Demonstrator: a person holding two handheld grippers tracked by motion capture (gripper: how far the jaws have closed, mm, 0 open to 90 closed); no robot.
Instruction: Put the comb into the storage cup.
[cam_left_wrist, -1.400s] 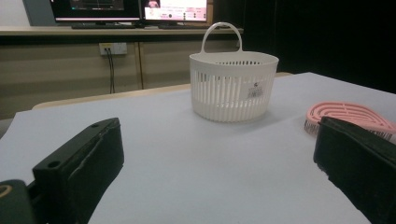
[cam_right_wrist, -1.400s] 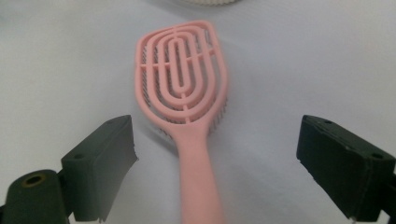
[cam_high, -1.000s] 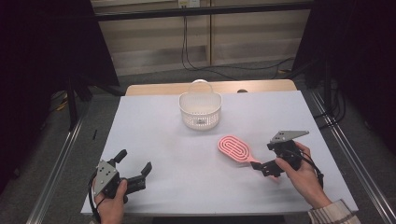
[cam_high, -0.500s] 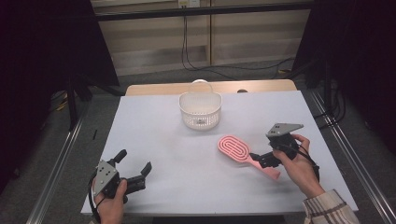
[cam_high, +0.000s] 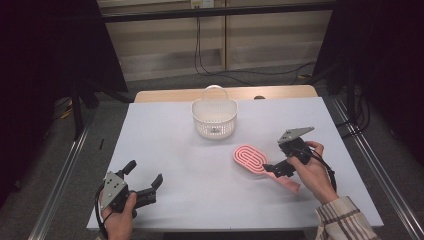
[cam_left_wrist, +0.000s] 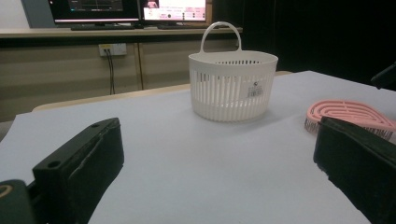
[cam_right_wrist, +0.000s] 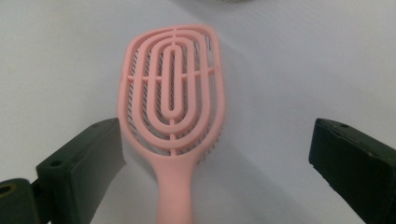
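A: What is hidden or cut off?

B: In the high view, the middle of the brush (cam_high: 252, 161) handle is covered by the right gripper (cam_high: 274, 170); the handle's end is seen past the hand. In the right gripper view the handle is cut off by the bottom edge, and the bristles are mostly hidden under the pink head. In the left gripper view part of the head is blocked by a black jaw.

A: How are the jaws set?

B: The right gripper's jaws are spread wide, with the handle between them and untouched. The left gripper (cam_high: 142, 183) is held low near the table's (cam_high: 175, 145) front left corner, jaws parted, nothing between them.

A: And the basket?

B: The white basket (cam_high: 214, 118) is stood upright toward the far middle of the table, handle up. Its inside cannot be made out fully. The brush is laid flat on the table, near the basket but apart from it.
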